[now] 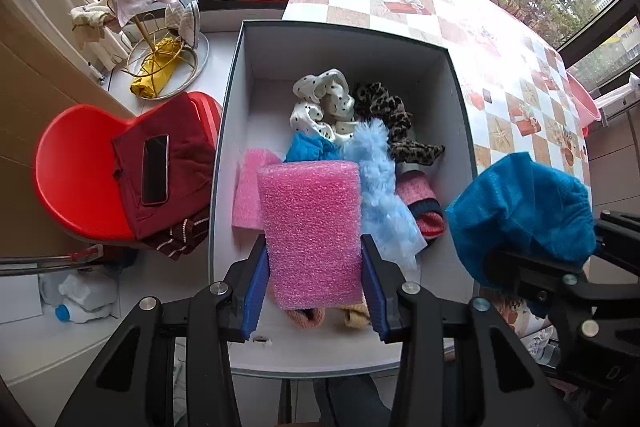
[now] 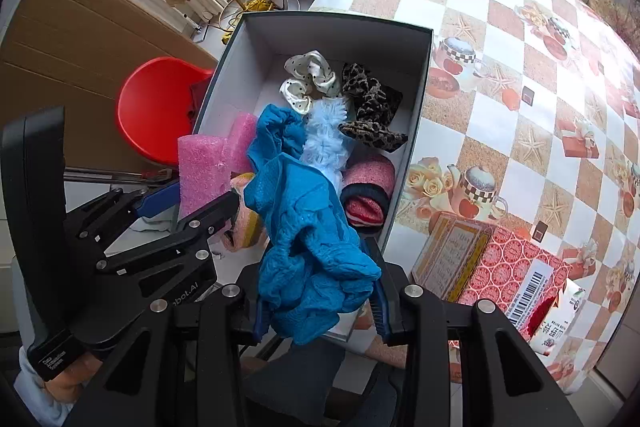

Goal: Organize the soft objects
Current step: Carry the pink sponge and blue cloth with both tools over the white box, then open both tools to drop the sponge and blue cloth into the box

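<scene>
The left gripper pinches a pink foam block by its lower end, pads flat against both side faces, and holds it upright over the near half of the open box. The foam looks very light and springy; it likely dents under the pads but keeps its shape, so a side-to-side pinch low on the block is fine. A light squeeze is enough, more would only crush it.

The right gripper holds a blue cloth bunched between its jaws, above the box's near right edge. The cloth is limp and light and droops out on all sides. It probably cannot be aimed by one corner; gripping a thick wad is the safe hold, and loose folds may snag on the box wall.

Already in the box: a second pink foam piece, a spotted scrunchie, a leopard scrunchie, a pale blue fluffy piece, a rolled pink sock. All look soft and squashable, so new items can press down on them.

The checked table carries the box.
</scene>
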A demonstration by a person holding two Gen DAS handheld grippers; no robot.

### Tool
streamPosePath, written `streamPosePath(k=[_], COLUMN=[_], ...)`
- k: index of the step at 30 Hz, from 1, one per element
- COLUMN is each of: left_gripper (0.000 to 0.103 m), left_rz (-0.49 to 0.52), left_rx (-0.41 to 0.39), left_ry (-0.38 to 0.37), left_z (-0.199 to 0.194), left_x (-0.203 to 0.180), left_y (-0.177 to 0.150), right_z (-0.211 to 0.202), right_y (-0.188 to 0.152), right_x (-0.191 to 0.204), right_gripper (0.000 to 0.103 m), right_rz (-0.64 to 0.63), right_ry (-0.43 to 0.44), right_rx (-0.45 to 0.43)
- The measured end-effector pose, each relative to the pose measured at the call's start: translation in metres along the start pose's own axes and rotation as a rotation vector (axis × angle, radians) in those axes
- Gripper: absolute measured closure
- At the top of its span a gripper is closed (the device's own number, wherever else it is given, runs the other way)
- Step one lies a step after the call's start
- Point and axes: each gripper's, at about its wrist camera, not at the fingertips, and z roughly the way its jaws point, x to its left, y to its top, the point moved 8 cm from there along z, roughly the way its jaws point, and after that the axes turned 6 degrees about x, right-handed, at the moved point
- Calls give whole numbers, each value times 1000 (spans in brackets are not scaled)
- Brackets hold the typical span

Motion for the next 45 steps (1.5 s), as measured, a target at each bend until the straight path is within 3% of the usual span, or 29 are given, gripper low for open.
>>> streamPosePath(k=[15, 37, 38, 39, 40, 42, 44, 45], left_gripper=[57, 56, 50, 34, 24, 20, 20, 20], left_rz=[-5, -15, -16, -12, -7, 2, -6, -15], left_rx=[-38, 5, -4, -14, -22, 12, 89, 98], left_ry=[29, 14, 27, 39, 47, 67, 52, 27], left_z=[2, 20, 20, 19, 17, 21, 30, 34], left_x=[8, 1, 2, 2, 2, 4, 5, 7], left_y=[56, 60, 60, 59, 59, 55, 51, 50], right_z=[-5, 13, 13, 14, 14, 13, 11, 9], right_y=[60, 74, 75, 75, 76, 75, 73, 72], right_x=[-8, -22, -22, -22, -21, -20, -20, -20], right_gripper=[62, 62, 62, 62, 59, 45, 5, 4], right_rz=[32, 60, 59, 56, 50, 41, 39, 41], right_ry=[-9, -20, -21, -21, -15, -11, -19, -19], right_rx=[-47, -18, -17, -15, -9, -3, -1, -5])
